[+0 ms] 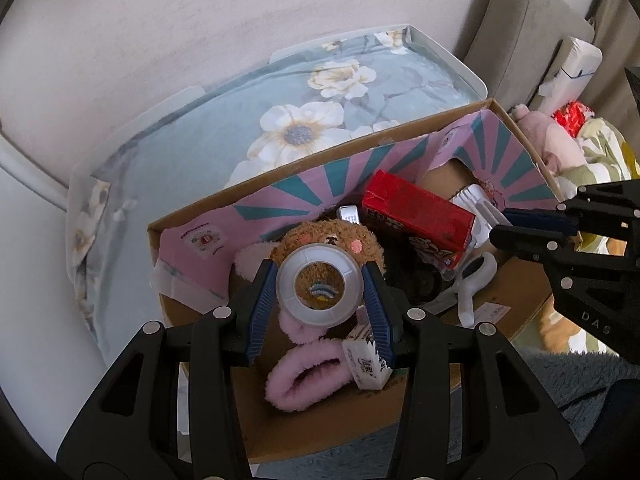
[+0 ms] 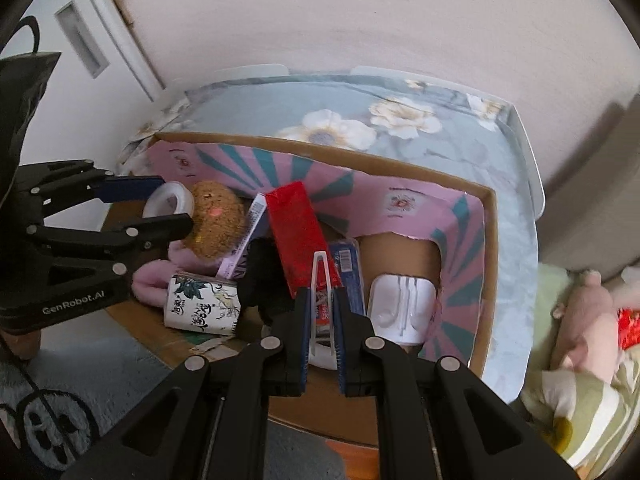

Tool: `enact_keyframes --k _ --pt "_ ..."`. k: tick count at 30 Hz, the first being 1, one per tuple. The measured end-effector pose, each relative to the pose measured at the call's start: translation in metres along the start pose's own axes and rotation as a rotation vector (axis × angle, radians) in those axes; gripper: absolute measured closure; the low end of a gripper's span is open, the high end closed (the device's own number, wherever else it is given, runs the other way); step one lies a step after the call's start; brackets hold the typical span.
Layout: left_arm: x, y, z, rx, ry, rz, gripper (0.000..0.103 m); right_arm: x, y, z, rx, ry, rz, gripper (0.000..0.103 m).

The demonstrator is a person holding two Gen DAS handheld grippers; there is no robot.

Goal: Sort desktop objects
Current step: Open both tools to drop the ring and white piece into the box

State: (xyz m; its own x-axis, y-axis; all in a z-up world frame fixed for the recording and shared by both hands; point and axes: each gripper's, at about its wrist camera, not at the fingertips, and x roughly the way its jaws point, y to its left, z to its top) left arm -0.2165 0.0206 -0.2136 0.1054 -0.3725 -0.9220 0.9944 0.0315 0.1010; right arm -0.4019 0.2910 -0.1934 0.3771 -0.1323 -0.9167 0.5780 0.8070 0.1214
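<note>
My left gripper (image 1: 319,270) is shut on a clear tape roll (image 1: 296,308), its blue pads pressing both sides, and hangs over an open cardboard box (image 1: 320,165). Under the roll lie a brown plush toy (image 1: 340,236), a pink fluffy band (image 1: 304,380) and a small white printed pack (image 1: 366,358). My right gripper (image 2: 321,294) is shut on a thin white plastic loop (image 2: 321,268) above the same box (image 2: 320,148). Beneath it lean a red carton (image 2: 296,232) and a white case (image 2: 400,308). The left gripper (image 2: 176,200) with the tape roll (image 2: 166,202) shows at the left.
The box stands on a surface covered by a floral blue cloth (image 1: 240,128) with a white rim, against a pale wall. A pink plush pig (image 2: 588,320) and striped bedding lie to the right. A grey rug (image 2: 60,400) is below the box's near side.
</note>
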Motion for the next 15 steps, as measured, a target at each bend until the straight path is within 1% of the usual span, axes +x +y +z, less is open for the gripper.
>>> enact_keyframes --k 4,5,6,7,8,9,10,11,14,15 --pt "-0.001 0.001 0.000 0.001 0.001 0.005 0.063 0.001 0.000 -0.001 0.013 0.014 -0.040 0.093" --pt "0.000 0.001 0.002 -0.003 0.010 0.007 0.054 0.002 0.000 -0.001 0.014 0.023 -0.050 0.093" --pt "0.001 0.002 0.004 -0.009 0.017 0.009 0.028 0.002 0.000 0.000 0.013 0.028 -0.054 0.093" --pt "0.002 0.002 0.005 -0.011 0.019 0.013 0.014 0.003 0.000 0.000 0.017 0.034 -0.058 0.092" --pt "0.001 0.002 0.006 -0.014 0.013 0.023 0.000 0.005 -0.002 0.001 0.033 0.051 -0.075 0.082" --pt "-0.003 0.002 0.007 -0.016 -0.006 0.033 0.001 0.008 -0.003 0.002 0.047 0.067 -0.091 0.074" --pt "-0.006 0.002 0.007 -0.012 -0.019 0.033 0.001 0.010 -0.005 0.002 0.061 0.083 -0.108 0.053" --pt "-0.010 0.002 0.008 -0.009 -0.030 0.033 0.001 0.009 -0.008 0.002 0.084 0.078 -0.128 0.040" --pt "-0.016 0.002 0.007 -0.013 -0.036 0.038 0.001 0.000 -0.014 0.002 0.127 0.041 -0.123 0.026" --pt "-0.017 0.003 0.007 -0.021 -0.033 0.033 0.001 -0.004 -0.017 0.002 0.147 0.033 -0.118 0.025"
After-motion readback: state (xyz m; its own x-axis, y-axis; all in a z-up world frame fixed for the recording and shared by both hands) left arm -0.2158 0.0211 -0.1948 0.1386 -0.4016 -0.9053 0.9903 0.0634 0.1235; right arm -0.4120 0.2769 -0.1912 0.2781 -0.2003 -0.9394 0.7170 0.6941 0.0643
